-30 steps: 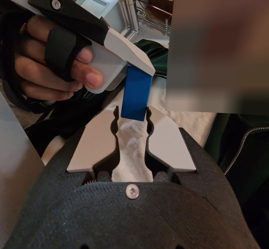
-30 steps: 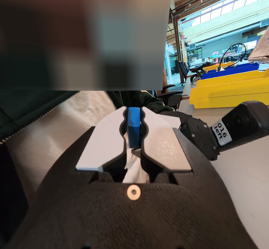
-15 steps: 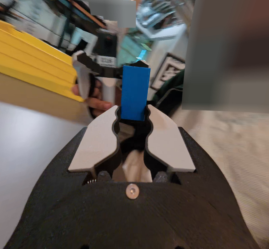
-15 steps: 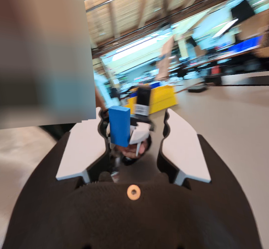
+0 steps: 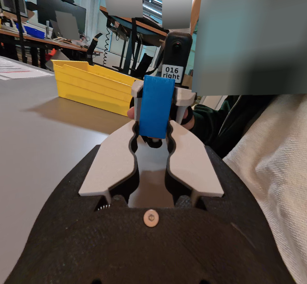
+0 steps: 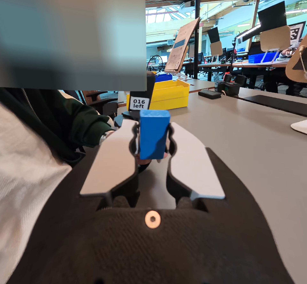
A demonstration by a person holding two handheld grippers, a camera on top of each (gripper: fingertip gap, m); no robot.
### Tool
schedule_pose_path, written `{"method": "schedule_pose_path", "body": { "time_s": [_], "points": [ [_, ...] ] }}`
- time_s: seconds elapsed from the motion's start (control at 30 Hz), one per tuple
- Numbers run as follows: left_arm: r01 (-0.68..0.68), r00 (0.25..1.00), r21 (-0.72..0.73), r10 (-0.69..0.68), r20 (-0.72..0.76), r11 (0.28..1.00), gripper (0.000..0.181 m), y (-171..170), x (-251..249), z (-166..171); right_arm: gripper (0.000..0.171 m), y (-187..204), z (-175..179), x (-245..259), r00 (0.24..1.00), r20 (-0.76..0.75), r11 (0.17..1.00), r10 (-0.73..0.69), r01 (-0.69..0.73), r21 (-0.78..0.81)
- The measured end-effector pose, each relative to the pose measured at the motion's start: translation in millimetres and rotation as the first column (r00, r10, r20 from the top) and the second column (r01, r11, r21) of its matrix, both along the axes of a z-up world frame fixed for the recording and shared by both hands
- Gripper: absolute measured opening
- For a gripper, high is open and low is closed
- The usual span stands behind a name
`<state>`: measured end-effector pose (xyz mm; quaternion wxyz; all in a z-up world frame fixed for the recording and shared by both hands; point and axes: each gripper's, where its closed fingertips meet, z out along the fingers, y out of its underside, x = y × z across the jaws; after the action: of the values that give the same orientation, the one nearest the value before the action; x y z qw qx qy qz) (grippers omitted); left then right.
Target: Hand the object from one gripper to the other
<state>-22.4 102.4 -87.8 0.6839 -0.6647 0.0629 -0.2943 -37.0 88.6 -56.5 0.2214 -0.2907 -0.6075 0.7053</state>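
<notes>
Item: 1 blue rectangular block (image 5: pixel 155 108), matte solid plastic, flat faces, slightly rounded top corners, no markings visible. It stood upright in the air above the grey tabletop (image 5: pixel 41 134), at 12 o'clock from each camera.

Grip, left gripper (image 5: pixel 152 127): the 2 white fingertips pressed the block's lower sides, jaws clenched on it in the left wrist view.

Grip, right gripper (image 6: pixel 153 130): the block sat between its 2 scalloped fingers (image 6: pixel 116 153). The finger at 3 o'clock met the block's side; a thin dark gap showed at the 9 o'clock side, so whether these jaws were grasping or merely surrounding it could not be told. Seen from the left wrist view, the right gripper's white fingers flanked the block's upper half.

Containers:
- 1 yellow plastic bin (image 5: pixel 93 85), on the tabletop at 10 o'clock of the block in the left wrist view; contents hidden by its wall.
- Yellow bins (image 6: pixel 171 95), apparently 2 stacked, at 1 o'clock of the block in the right wrist view; nothing visible inside the top one.
- 1 blue bin (image 6: pixel 262 58) on a far desk at 2 o'clock; contents not discernible.
</notes>
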Motion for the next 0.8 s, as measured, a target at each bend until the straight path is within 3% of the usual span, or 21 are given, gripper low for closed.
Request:
{"method": "schedule_pose_path", "body": {
  "time_s": [0.27,0.53,0.67,0.8],
  "points": [
    [0.049,0.999,0.001,-0.049,-0.004,0.999,0.032,-2,7,0,0.032,-2,1,2,0.999,-0.007,0.999,0.033,-0.033,0.006],
    [0.033,0.996,-0.005,-0.033,0.079,0.999,0.046,-3,-8,5,0.033,16,3,-3,0.999,-0.021,0.999,-0.033,0.033,0.004],
    [0.084,0.968,-0.111,-0.054,0.246,0.990,0.054,-1,-18,-3,0.032,23,-5,-5,0.993,-0.068,0.980,-0.094,0.105,0.172],
    [0.123,0.911,-0.157,-0.049,0.409,0.980,0.050,-1,-28,-7,0.033,27,-22,-9,0.978,-0.147,0.882,-0.147,0.197,0.429]
  ]
}}
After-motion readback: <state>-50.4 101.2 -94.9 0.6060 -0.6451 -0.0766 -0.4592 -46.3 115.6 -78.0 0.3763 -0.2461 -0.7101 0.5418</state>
